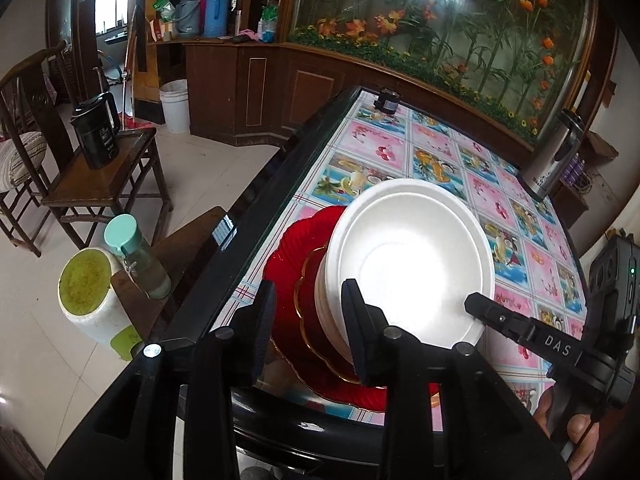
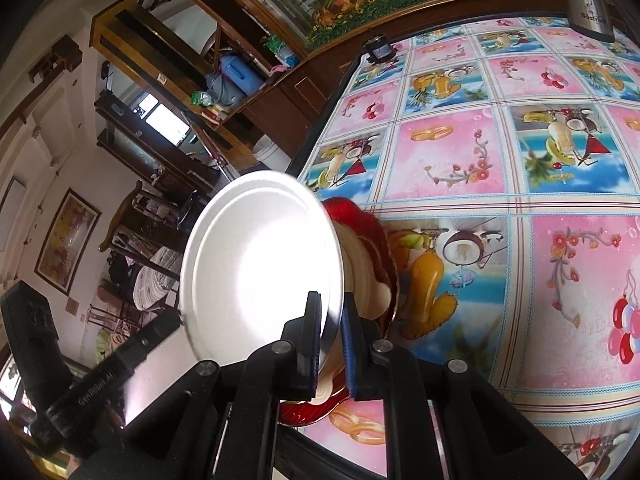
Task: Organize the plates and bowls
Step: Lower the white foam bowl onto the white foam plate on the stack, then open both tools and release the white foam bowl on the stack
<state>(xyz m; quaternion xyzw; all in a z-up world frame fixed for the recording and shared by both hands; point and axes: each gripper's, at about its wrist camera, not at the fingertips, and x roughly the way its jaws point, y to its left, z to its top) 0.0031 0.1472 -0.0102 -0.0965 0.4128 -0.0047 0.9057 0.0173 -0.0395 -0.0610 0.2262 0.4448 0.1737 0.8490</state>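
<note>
A stack of white bowls [image 1: 412, 256] stands on a small gold-rimmed red plate [image 1: 308, 292], which lies on a larger red plate [image 1: 288, 256] at the near left corner of the table. My left gripper [image 1: 310, 320] is open. Its right finger [image 1: 360, 332] is at the bowls' near rim, its left finger stands clear over the red plate, and the stack's wall shows in the gap. My right gripper [image 2: 332, 332] is shut on the thin rim of the top white bowl [image 2: 260, 264], which looks tilted. Its tip [image 1: 476, 304] also shows at the bowl's right rim.
The table [image 2: 460, 152] has a pink and blue fruit-print cloth. A steel flask [image 1: 560, 152] and a small black object [image 1: 386, 100] stand at its far edge. Left of the table are a white jug [image 1: 88, 292], a mint-capped bottle [image 1: 132, 256] and a stool with a black kettle [image 1: 96, 132].
</note>
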